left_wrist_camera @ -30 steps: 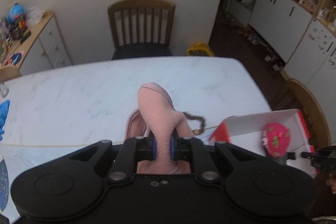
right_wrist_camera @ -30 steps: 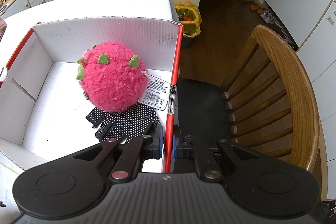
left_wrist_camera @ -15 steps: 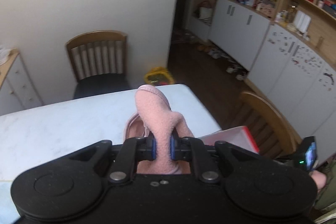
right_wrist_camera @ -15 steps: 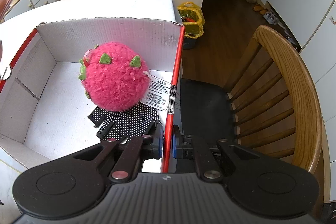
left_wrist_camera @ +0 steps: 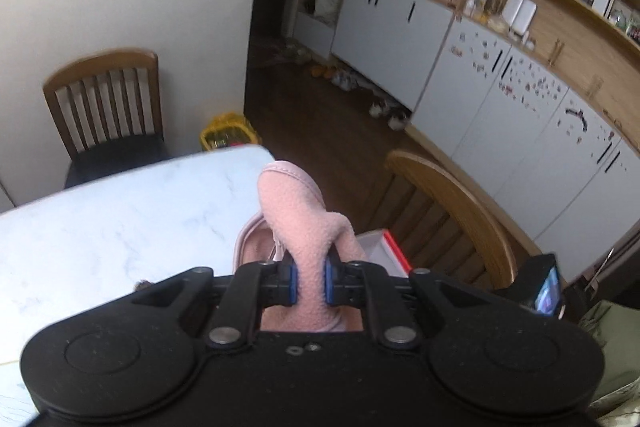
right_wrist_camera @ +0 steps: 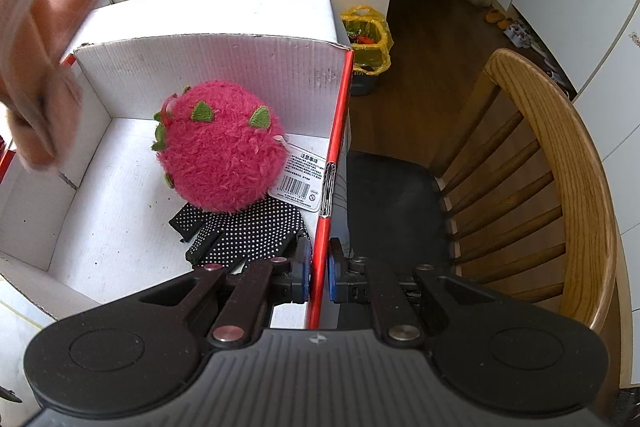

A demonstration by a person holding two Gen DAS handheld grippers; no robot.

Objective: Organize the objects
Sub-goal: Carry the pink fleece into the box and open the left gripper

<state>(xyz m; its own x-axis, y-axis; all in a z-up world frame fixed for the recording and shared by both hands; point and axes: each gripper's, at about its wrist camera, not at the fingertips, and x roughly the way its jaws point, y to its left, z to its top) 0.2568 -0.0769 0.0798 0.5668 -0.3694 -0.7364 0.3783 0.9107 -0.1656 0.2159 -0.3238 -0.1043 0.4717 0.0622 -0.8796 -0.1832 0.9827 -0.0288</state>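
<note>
1. Left tongs (left_wrist_camera: pixel 308 283): pressed together on a pink fleece slipper (left_wrist_camera: pixel 304 223), which is pinched by its upper edge and held in the air, its toe pointing away from the camera.
2. Slipper position: in the left wrist view it hangs over the near corner of the white marble tabletop (left_wrist_camera: pixel 120 219), with a red-edged corner of the cardboard box (left_wrist_camera: pixel 380 247) showing just to its right.
3. The same slipper (right_wrist_camera: pixel 44 27) appears blurred at the upper left of the right wrist view, above the left side of the box (right_wrist_camera: pixel 224 63).
4. Right tongs (right_wrist_camera: pixel 319 273): pressed together on the red-edged right wall of the box, one pad inside the wall and one outside.
5. Box contents: a pink fuzzy ball with green spikes (right_wrist_camera: pixel 222 147) sits on the box floor near the right wall, and a barcode tag (right_wrist_camera: pixel 302 177) lies beside it against that wall.
6. A black glove with white dots (right_wrist_camera: pixel 244 239) lies flat on the box floor, partly under the ball and just ahead of the right tongs.
7. Surroundings: a wooden chair (right_wrist_camera: pixel 552 195) stands to the right of the box; a second chair (left_wrist_camera: pixel 106 107) stands at the far side of the tabletop, and a yellow bag (right_wrist_camera: pixel 366 39) sits on the floor beyond the tabletop's corner.
</note>
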